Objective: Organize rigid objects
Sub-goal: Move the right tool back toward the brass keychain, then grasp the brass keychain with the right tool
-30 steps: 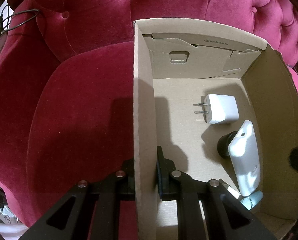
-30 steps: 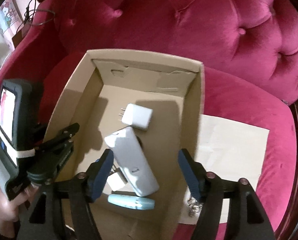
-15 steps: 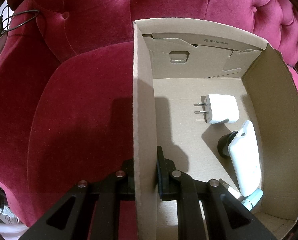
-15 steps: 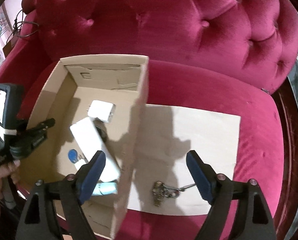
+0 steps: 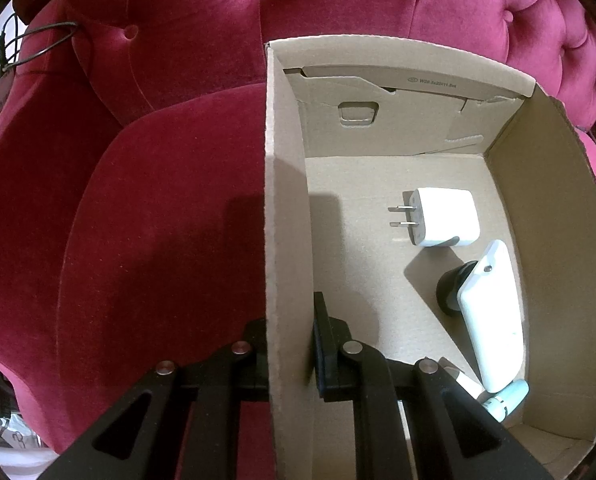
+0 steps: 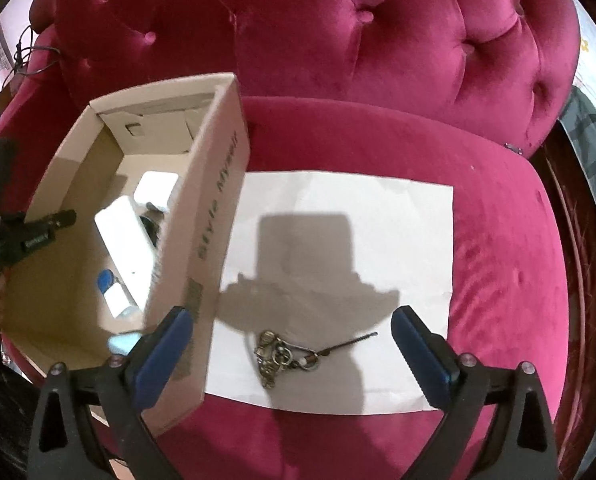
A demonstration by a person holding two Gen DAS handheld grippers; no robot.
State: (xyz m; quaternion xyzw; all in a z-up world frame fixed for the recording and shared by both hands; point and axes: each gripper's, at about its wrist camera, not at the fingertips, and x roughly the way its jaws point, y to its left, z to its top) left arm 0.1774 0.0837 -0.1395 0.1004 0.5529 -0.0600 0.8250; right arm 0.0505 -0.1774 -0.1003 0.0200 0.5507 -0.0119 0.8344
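While the left hand-held gripper (image 5: 289, 356) clamps 1 box (image 5: 285, 200) wall, right hand-held gripper (image 6: 293, 356) opens over 1 keychain (image 6: 281, 356).

Left wrist view looks steeply down, close over the cardboard box (image 5: 285, 240) wall; right wrist view faces the paper sheet (image 6: 398, 220) beside it, perhaps slightly farther back; both share the box interior.

An open cardboard box (image 5: 558, 216) stands on the red seat cushion. On its floor lie a white plug adapter (image 5: 444, 216) on its side, prongs pointing left, a long white power bank (image 5: 492, 318) propped aslant over a black round object (image 5: 450, 290), and a pale blue tube (image 5: 508, 398) at the near end. A metal keychain (image 6: 283, 356) lies on white paper (image 6: 398, 216) beside the box.
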